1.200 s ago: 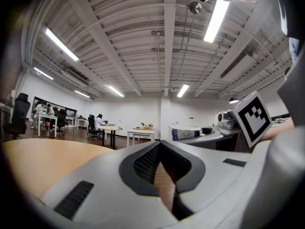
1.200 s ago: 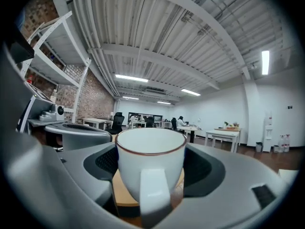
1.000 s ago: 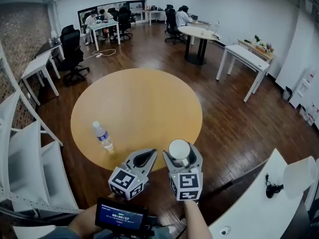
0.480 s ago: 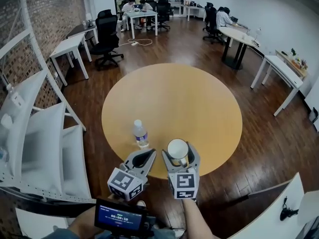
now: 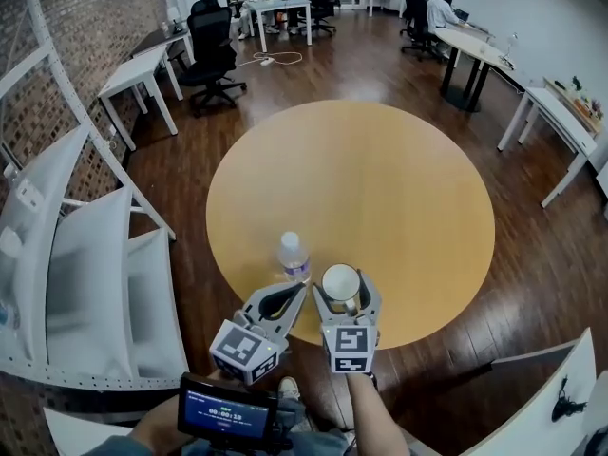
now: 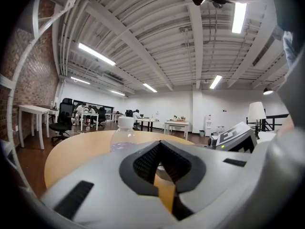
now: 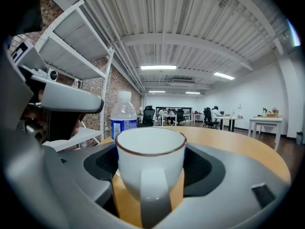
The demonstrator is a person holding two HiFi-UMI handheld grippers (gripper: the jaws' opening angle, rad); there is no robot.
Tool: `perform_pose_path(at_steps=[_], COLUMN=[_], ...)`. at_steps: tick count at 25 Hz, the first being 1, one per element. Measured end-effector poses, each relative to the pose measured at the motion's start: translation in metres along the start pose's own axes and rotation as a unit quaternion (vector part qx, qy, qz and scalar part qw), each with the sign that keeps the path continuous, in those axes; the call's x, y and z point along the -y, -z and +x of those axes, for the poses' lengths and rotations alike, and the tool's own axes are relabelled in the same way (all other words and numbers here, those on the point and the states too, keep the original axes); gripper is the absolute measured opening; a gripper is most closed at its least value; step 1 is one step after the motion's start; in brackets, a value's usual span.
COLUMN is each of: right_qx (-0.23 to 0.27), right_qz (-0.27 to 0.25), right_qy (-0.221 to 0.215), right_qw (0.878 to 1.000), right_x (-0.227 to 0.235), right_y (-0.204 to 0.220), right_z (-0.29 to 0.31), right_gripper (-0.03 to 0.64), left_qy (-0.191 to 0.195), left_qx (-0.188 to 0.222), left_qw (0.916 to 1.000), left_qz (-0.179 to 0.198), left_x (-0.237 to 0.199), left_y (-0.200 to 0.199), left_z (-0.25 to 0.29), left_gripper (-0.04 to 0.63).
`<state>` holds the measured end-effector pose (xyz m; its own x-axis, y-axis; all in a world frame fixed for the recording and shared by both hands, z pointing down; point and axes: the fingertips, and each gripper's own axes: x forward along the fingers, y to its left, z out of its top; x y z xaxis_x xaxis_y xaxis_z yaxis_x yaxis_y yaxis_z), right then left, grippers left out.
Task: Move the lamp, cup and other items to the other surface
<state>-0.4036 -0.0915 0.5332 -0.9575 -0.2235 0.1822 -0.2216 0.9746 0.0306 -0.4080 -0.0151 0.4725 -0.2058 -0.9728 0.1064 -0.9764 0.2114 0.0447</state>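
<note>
Mostly open tabletop, one bottle in the way

The water bottle (image 5: 294,255) stands near the round table's (image 5: 380,179) edge closest to the person. Beyond the bottle and off to its right it's all bare wood. The left gripper (image 5: 301,287) sits just short of the bottle, jaws together. The right gripper (image 5: 342,289), clamped on the cup (image 5: 339,279), hangs just right of it.

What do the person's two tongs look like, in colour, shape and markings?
The left tongs and the right tongs are alike: light grey, rounded plastic shells, lined inside with dark ribbed pads. Behind each sits a cube with black-and-white square markers. A small black device with a blue screen shows below the left cube.
</note>
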Motion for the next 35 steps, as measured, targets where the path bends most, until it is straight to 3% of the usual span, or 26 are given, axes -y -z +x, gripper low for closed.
perform_pose_path(at_steps=[16,35], right_qx=[-0.019,-0.016], right_qz=[0.006,0.027], right_qy=[0.014,-0.005], right_qw=[1.000,0.999], right_x=[-0.002,0.003], right_y=[0.054,0.050], right_z=[0.034,0.030], right_gripper=[0.396,0.436], left_qy=[0.026,0.037], left_qx=[-0.017,-0.021], left_qw=[0.9995,0.9991], left_qz=[-0.009,0.003], left_x=[-0.014,0.001], left_y=[0.022,0.015], left_z=[0.017,0.024], left_gripper=[0.003,0.003])
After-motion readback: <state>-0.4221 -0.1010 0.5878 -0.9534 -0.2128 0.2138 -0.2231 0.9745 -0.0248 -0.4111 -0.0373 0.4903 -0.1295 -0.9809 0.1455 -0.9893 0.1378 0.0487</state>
